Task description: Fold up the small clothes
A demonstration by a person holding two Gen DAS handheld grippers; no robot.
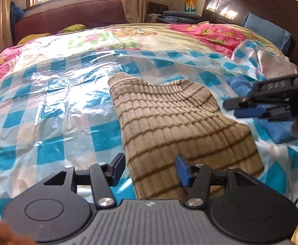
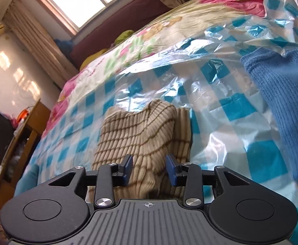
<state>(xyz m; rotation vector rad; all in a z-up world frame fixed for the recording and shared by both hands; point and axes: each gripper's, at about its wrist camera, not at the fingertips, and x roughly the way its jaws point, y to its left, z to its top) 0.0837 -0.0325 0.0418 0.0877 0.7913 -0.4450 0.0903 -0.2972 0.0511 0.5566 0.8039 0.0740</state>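
Note:
A beige brown-striped ribbed knit garment [image 1: 175, 122] lies partly folded on the blue-checked plastic sheet [image 1: 47, 106] that covers the bed. My left gripper [image 1: 151, 169] is open, its blue pads on either side of the garment's near edge. My right gripper [image 2: 149, 170] is open over the same garment [image 2: 140, 130], whose top layer is bunched and folded over. From the left wrist view the right gripper [image 1: 240, 106] sits at the right edge, over a blue knit garment [image 1: 275, 128]. That blue garment [image 2: 285, 110] lies flat to the right.
A cartoon-print quilt [image 1: 128, 34] covers the far bed. A dark wooden headboard [image 1: 251, 2] and blue pillow [image 1: 265, 30] stand at the right. A maroon sofa [image 1: 71, 16] sits under the window. A wooden cabinet [image 2: 22, 143] stands left of the bed.

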